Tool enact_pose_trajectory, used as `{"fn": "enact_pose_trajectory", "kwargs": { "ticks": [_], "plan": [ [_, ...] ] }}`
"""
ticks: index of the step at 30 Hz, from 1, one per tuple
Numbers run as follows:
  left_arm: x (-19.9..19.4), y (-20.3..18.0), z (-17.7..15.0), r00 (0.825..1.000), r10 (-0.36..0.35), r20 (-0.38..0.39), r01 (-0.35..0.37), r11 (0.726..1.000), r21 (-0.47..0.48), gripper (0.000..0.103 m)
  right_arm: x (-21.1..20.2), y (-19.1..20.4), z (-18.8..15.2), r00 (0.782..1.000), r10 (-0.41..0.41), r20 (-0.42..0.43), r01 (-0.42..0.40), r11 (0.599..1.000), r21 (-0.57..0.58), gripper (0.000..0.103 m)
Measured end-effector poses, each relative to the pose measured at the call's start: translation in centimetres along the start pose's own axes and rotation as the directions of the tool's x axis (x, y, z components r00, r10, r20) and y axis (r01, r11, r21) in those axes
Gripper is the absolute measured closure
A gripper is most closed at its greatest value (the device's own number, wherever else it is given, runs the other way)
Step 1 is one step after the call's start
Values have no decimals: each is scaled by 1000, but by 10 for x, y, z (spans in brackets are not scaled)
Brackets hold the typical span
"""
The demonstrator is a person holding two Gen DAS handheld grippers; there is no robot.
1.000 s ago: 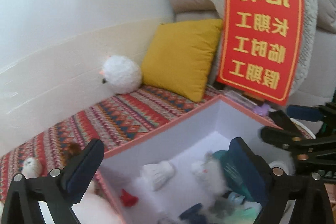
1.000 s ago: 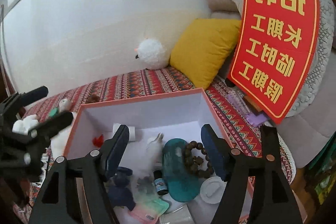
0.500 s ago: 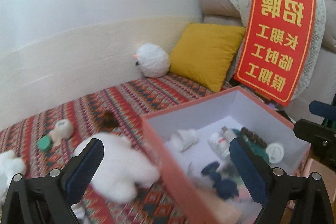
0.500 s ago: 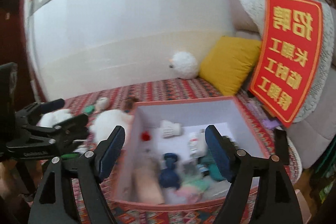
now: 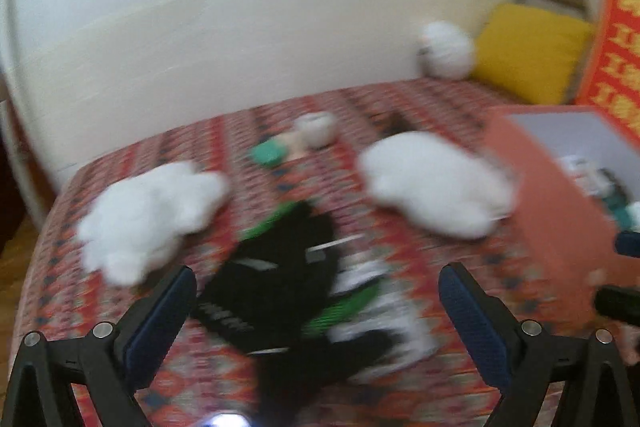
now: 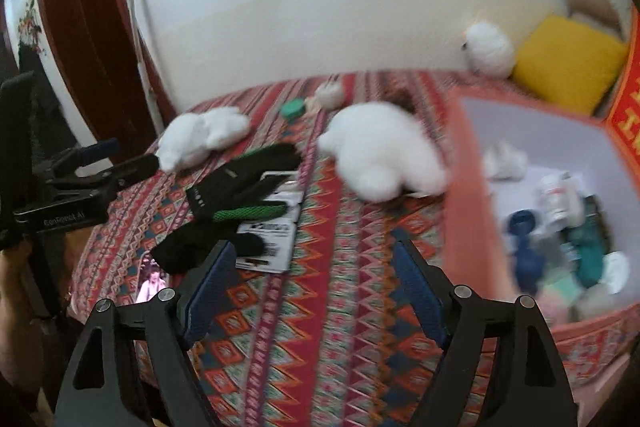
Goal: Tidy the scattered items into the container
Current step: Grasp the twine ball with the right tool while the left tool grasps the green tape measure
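Left tongs [image 5: 312, 311], wide open and empty, hover right over the black-and-green fabric gloves [image 5: 280, 279]; right tongs [image 6: 316, 291], also open and empty, sit farther right.

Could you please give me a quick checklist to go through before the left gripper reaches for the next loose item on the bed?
1. Left gripper open and holding nothing: ok.
2. Right gripper open and holding nothing: ok.
3. Loose items remain on the bedspread: ok; black gloves, two white plush toys and a green lid lie outside the box.
4. Gloves sit between the left gripper's fingers in its own view: ok, though not yet touched.
5. Room left in the box: ok, white floor shows.
6. Left view sharp enough to aim: not ok, blurred.
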State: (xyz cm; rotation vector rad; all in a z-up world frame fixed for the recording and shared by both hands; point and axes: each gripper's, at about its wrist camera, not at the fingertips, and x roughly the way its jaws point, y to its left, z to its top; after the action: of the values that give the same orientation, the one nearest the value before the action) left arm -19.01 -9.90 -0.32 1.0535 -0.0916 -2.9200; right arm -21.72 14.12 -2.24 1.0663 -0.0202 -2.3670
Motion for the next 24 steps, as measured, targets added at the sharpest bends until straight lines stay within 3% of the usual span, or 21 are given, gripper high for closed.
{"fn": "enact_pose_trajectory", "kwargs": {
  "ticks": [4,8,11,14,18,23,24],
  "plan": [
    [39,43,18,999,32,-34,-33,999,-30,3,46,2,50,999,32,14,-33,997,63,19],
    [103,67,60,988,-130,-88,111,974,-198,3,100,-11,127,998,68,19,-70,983,169,19],
    [159,70,82,974,-190,-124,147,945,-294,3,159,-19,180,999,35,-35,-28,982,186,19],
    [206,68,90,970,-173,-171,116,947,-300,3,235,-28,224,993,-29,-118,49,984,170,19],
    [248,65,90,967,-149,-205,91,959,-267,3,329,-36,253,972,-77,-220,112,982,151,19],
    [296,66,93,966,-119,-229,62,968,-241,3,427,-54,263,943,-107,-314,161,975,151,20],
    [305,67,96,967,-111,-228,54,968,-244,3,436,-58,264,943,-93,-319,153,974,169,32]
  ]
}}
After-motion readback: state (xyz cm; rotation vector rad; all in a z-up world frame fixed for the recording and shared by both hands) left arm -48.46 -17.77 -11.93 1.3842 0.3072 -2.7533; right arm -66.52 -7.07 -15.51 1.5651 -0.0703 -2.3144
